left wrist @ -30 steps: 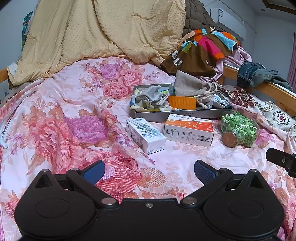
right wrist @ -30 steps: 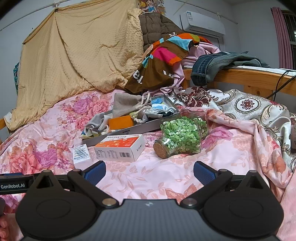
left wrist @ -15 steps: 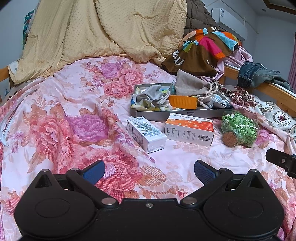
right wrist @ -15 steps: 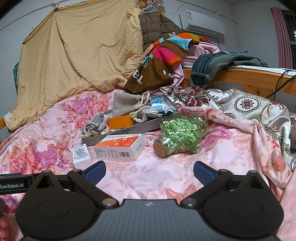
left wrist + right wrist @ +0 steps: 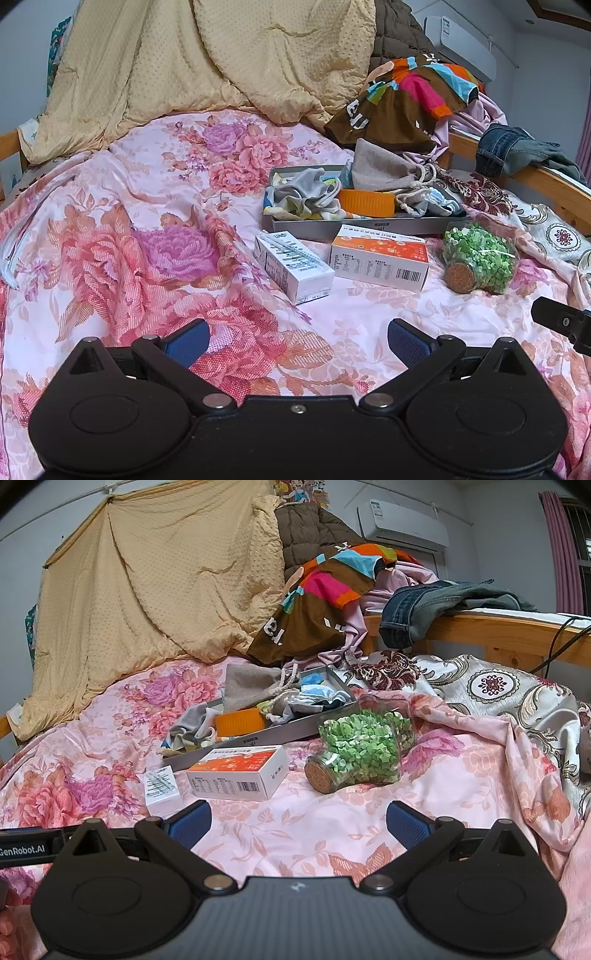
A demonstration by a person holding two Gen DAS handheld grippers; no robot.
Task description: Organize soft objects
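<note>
**Operator:** On the bed I see the floral bedspread [image 5: 155,229] across the whole near field, the yellow blanket [image 5: 207,62] heaped at the far end.

**Partner:** And the soft things?

**Operator:** Far right of centre, in the grey tray [image 5: 354,224]: a beige drawstring pouch [image 5: 380,171], grey cloth [image 5: 303,192] and an orange lid [image 5: 365,203]. Nearer lie the orange box [image 5: 380,258], the white carton [image 5: 291,267] to its left, and the jar of green pieces [image 5: 362,747] on its side to the right.

**Partner:** Grippers?

**Operator:** My left gripper [image 5: 298,341] and right gripper [image 5: 298,821] are both spread wide, holding nothing, hovering near me, well short of the boxes.
</note>
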